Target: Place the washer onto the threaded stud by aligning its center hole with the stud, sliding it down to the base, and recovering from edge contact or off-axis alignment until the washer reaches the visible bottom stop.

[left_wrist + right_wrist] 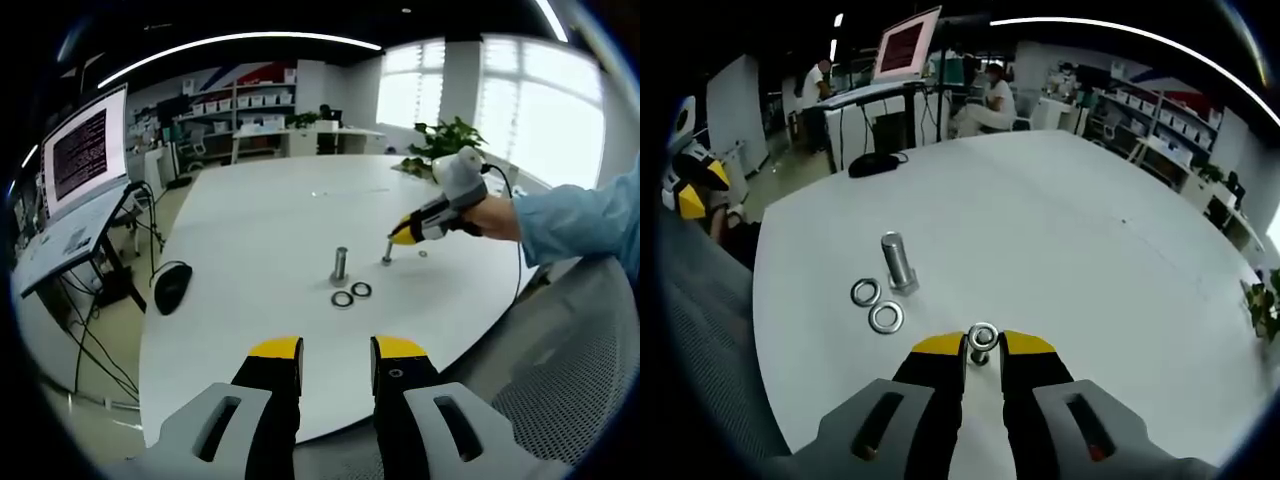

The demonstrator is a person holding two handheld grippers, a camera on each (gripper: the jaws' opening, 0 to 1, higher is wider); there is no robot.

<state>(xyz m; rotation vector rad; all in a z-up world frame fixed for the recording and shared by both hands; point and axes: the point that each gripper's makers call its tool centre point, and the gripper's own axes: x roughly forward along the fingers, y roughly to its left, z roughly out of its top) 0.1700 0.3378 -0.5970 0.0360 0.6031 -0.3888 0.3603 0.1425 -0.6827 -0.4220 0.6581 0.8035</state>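
The left gripper (336,352) had two black jaws capped with yellow tips, and each jaw ran back into a pale grey plastic arm cut with a long dark slot. A small round screw hole sat on the inner face of one jaw, just below its yellow tip.

The right gripper (982,350) matched it — black jaws, yellow tips, grey slotted arms behind. In the left gripper view it (392,243) showed a rounded light-grey body with a black section towards its yellow front end, and a thin black cable trailed from its back. The person's sleeve (575,222) was light blue — loose, with soft folds.
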